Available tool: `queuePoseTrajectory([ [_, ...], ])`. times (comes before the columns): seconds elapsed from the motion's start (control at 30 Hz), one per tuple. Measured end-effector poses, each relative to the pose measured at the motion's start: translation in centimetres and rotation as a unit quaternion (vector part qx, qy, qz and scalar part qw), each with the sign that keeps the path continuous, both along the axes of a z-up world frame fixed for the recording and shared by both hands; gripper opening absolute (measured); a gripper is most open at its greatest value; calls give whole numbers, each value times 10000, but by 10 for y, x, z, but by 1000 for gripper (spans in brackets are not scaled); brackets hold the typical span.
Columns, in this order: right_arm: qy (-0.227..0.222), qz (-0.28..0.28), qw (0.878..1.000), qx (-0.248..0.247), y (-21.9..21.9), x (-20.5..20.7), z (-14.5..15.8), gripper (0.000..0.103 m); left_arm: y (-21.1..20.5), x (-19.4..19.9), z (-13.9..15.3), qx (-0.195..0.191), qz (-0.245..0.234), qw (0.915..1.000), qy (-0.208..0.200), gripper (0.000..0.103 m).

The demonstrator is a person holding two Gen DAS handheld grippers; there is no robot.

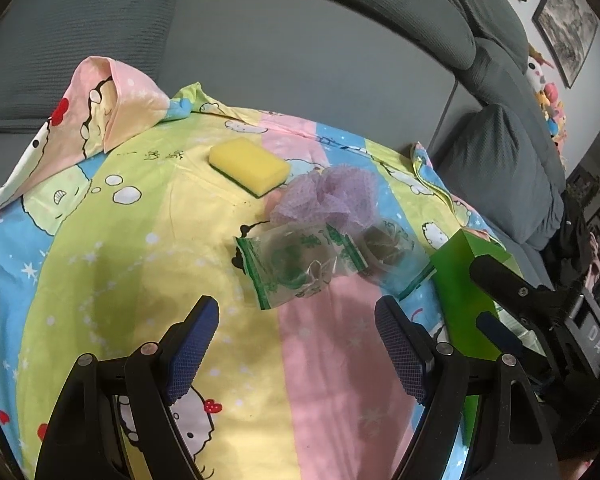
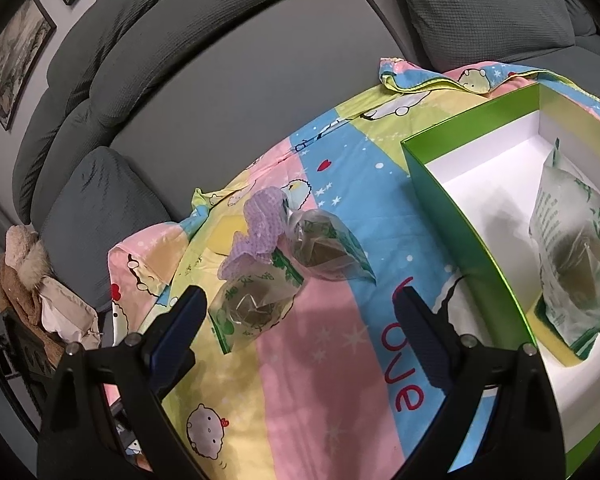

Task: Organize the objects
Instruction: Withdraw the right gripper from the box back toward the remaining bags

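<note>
Green box (image 2: 466, 208) at right on cartoon sheet (image 1: 180, 240), one packet (image 2: 576, 256) inside | two packets (image 1: 296, 260), purple cloth (image 1: 332, 196), sponge (image 1: 248, 165) outside | left gripper (image 1: 296, 344), right gripper (image 2: 300, 332): jaws wide apart, holding nothing

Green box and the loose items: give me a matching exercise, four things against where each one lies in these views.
Things:
1. yellow sponge
2. purple mesh cloth
3. clear packet nearest the left hand-held gripper
4. packet leaning on a wall

Places:
A. inside the green box
B. on the sheet, touching the purple cloth
C. alone, farthest back on the sheet
D. between the sponge and the packets

Pairs: 1-C, 2-D, 3-B, 4-A
</note>
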State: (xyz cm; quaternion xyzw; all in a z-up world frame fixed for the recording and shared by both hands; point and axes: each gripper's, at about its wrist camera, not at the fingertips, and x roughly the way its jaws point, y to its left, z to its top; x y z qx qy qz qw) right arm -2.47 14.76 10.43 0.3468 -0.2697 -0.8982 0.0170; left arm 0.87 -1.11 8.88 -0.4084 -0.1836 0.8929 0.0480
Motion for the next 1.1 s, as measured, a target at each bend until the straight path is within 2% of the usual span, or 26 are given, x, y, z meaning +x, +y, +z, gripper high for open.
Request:
queuePoseTrajectory([
  [1.1,-261,257,9991,196,-8,-6,-8,96,-7,-3,-4,100,75,9998,-146,81],
])
